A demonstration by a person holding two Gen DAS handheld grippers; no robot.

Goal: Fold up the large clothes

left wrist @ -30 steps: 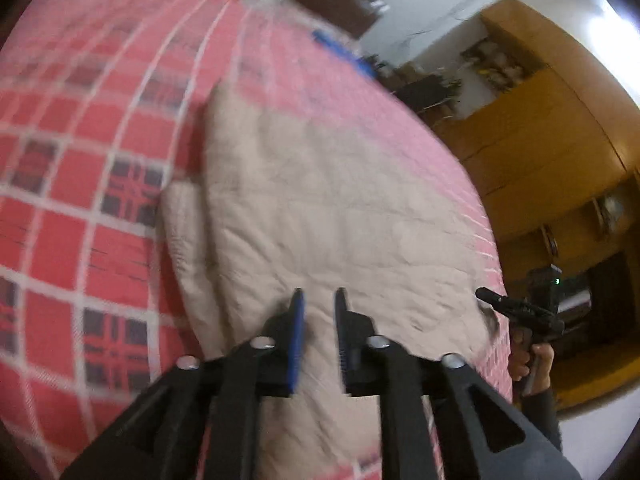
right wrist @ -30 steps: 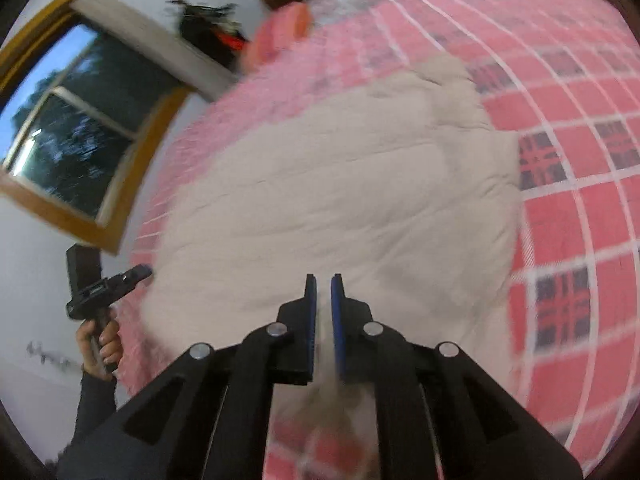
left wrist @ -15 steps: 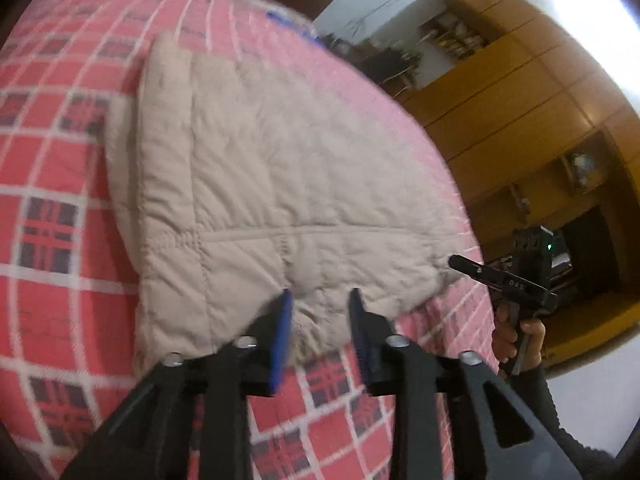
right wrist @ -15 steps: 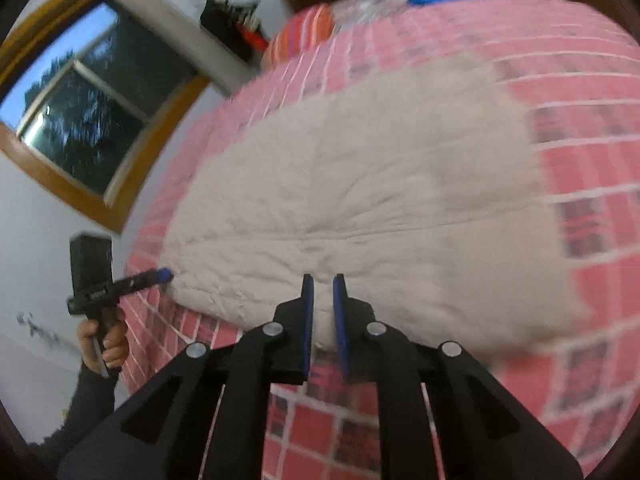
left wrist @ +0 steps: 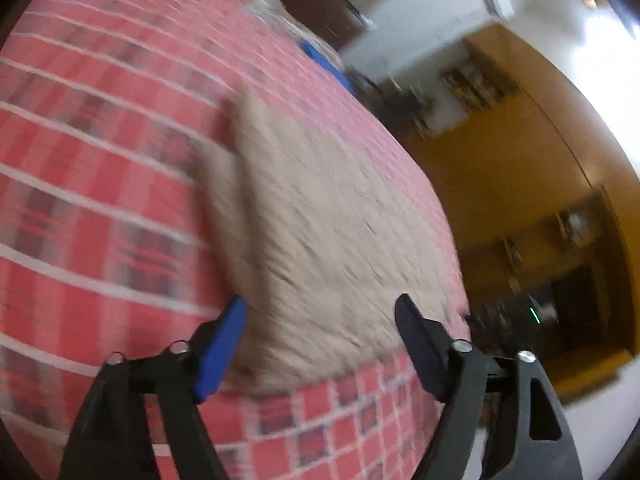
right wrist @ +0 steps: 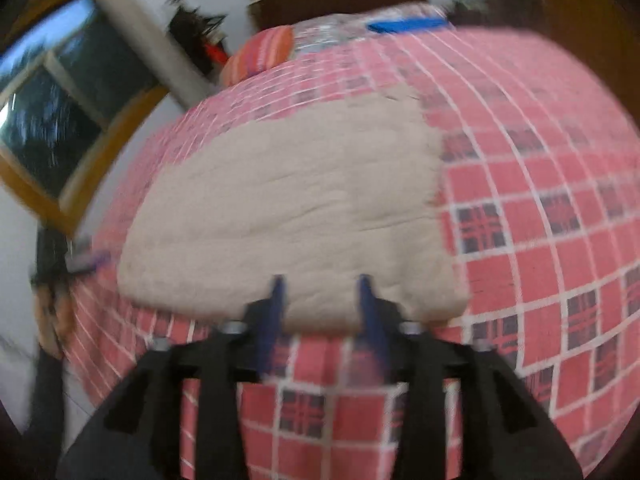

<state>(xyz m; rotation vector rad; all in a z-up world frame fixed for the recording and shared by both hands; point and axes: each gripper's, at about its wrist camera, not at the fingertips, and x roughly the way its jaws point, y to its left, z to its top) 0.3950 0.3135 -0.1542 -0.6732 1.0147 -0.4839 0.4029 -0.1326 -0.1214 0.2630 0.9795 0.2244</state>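
Note:
A beige quilted garment (left wrist: 320,232) (right wrist: 296,208) lies flat in a folded rectangle on a bed with a red checked cover (left wrist: 92,168) (right wrist: 540,208). My left gripper (left wrist: 320,312) is open, its blue-padded fingers (left wrist: 224,340) spread above the garment's near edge with nothing between them. My right gripper (right wrist: 322,284) is open too, hovering just over the garment's near hem, holding nothing. Both views are blurred by motion. The left gripper (right wrist: 80,260) and the hand holding it show at the far left of the right wrist view.
A striped orange cushion (right wrist: 260,54) and a blue object (right wrist: 404,24) lie at the bed's far end. A wood-framed window (right wrist: 60,120) is to the left. Yellow wooden cupboards (left wrist: 520,180) stand beyond the bed's right side.
Both grippers have opened and let go of the garment, which now lies flat on the bed. Both have pulled back toward its near edge.

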